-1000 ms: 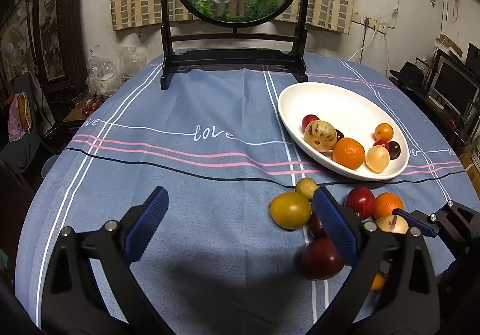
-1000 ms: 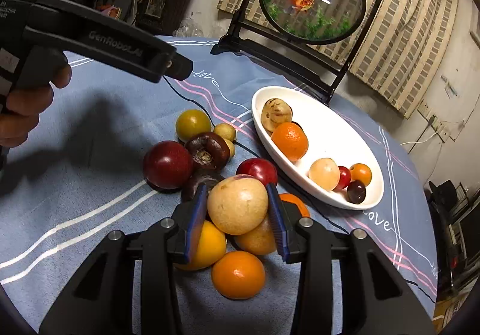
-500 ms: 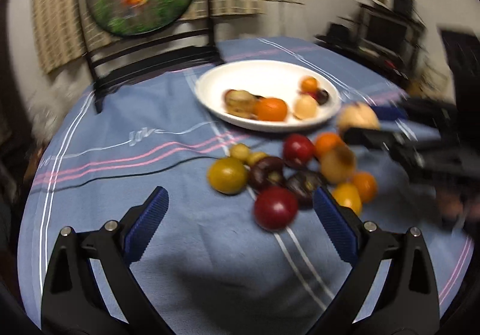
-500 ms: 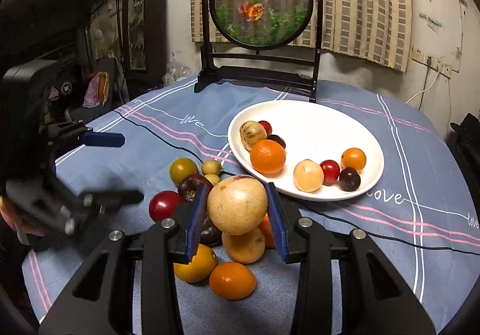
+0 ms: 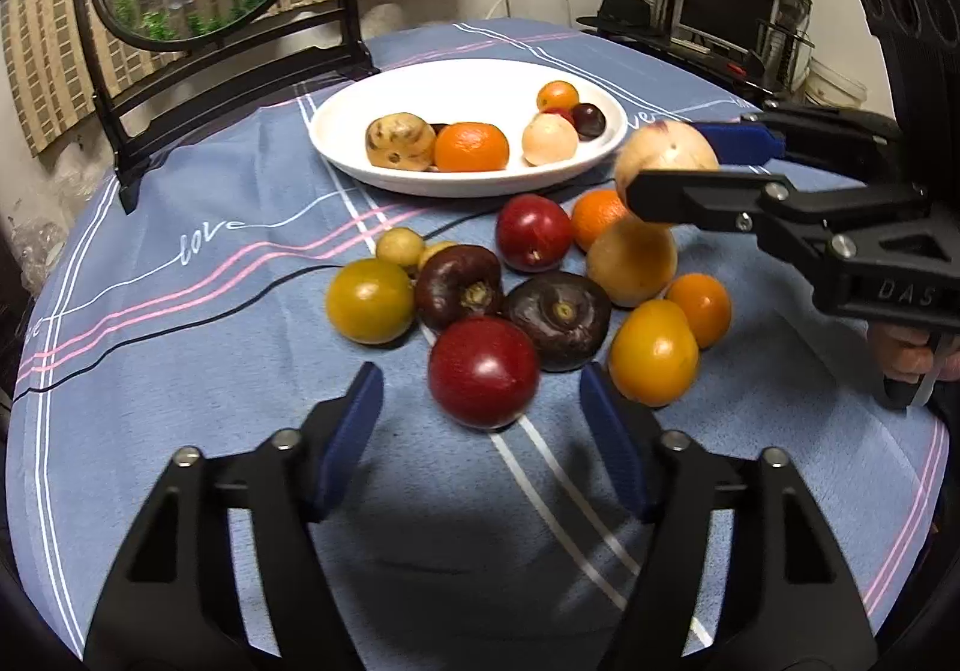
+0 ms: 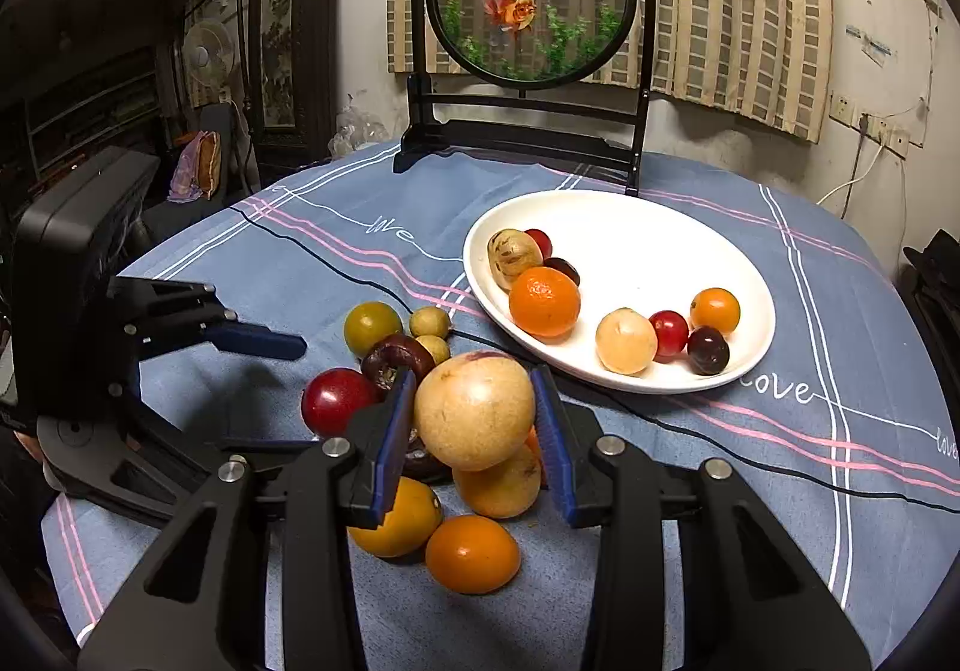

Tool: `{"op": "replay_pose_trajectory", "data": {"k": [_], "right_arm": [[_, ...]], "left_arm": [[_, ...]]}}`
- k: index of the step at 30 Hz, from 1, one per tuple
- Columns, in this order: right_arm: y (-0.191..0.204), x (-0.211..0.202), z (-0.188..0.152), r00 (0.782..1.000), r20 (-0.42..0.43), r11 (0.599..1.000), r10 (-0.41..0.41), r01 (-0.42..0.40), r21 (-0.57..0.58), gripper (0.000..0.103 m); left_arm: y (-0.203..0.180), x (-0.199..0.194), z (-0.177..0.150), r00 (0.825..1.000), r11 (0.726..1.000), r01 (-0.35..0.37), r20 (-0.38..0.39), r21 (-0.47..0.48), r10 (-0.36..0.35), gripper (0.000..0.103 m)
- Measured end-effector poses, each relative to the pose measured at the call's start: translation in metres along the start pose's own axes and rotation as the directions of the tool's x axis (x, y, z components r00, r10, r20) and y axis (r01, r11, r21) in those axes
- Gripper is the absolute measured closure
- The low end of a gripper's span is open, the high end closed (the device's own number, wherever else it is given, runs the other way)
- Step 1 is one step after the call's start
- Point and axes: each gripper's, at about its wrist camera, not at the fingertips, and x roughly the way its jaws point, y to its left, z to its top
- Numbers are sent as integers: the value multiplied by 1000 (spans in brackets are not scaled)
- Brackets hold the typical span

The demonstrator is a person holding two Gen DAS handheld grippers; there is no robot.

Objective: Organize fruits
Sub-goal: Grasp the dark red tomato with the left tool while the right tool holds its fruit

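- Holding seven fruits, white oval plate (image 6: 708,227) on blue striped tablecloth (image 6: 780,491): brown-speckled tan fruit (image 6: 513,257), small red fruit (image 6: 540,240) and dark fruit (image 6: 563,270) behind it, large orange (image 6: 544,301), pale round fruit (image 6: 626,341), red cherry-like fruit (image 6: 669,333), dark plum (image 6: 708,350), small orange (image 6: 714,310).
- Clamped between blue pads of right gripper (image 6: 474,419): pale yellow-tan fruit (image 6: 474,410), lifted clear of the pile, just short of the plate's near rim; narrow opening, pads pressing both sides.
- Lying loose on the cloth beside the plate, a cluster: olive-yellow fruit (image 5: 370,300), two small yellowish fruits (image 5: 400,248), two dark purple mangosteen-like fruits (image 5: 459,285) (image 5: 558,318), red fruit near the plate (image 5: 533,231), tan fruit (image 5: 631,263), orange half hidden behind the right gripper's finger (image 5: 597,215), yellow-orange fruit (image 5: 653,353), small orange fruit (image 5: 701,308).
- Sitting nearest to left gripper (image 5: 480,419): big red plum (image 5: 483,371), just beyond the fingertips and partly between them, pads apart from it; jaws closing, about half wide.
- Seen from the left wrist: right gripper (image 5: 672,164) reaching in from the right, above the cluster's far edge, a hand (image 5: 900,353) on its trigger.
- Standing behind the plate at the table's far edge: round goldfish screen (image 6: 531,5) on a black stand; striped curtain (image 6: 750,11) on the wall behind.
- Crossing the cloth between plate and cluster: thin black line, cord or print, cannot tell.
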Motion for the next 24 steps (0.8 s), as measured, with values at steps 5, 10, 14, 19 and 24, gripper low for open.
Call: {"op": "replay_pose_trajectory", "data": {"k": [5,10,14,19,24], "right_arm": [[0,1,0,1000,-6,1000,-2,2,-1,63],[2,2,-1,1000,-11,1000,1,-1,-9,63],[3,2,-1,1000,-11,1000,1,-1,-11,63],[4,2,-1,1000,-13,1000,-2,2,-16,63],[4,2,-1,1000,-12,1000,-6,6,-20,63]], "left_arm": [[1,8,-1,999,1000,10,-35,-4,-10,56],[5,15,-2,998,999,9,-54,-31,-10,56],[10,16,0,998,997,39,-44,-68,-42,55],[7,23,0,997,997,37,-71,-61,-42,57],[6,25,0,997,998,23,-69,-55,-27,60]]}}
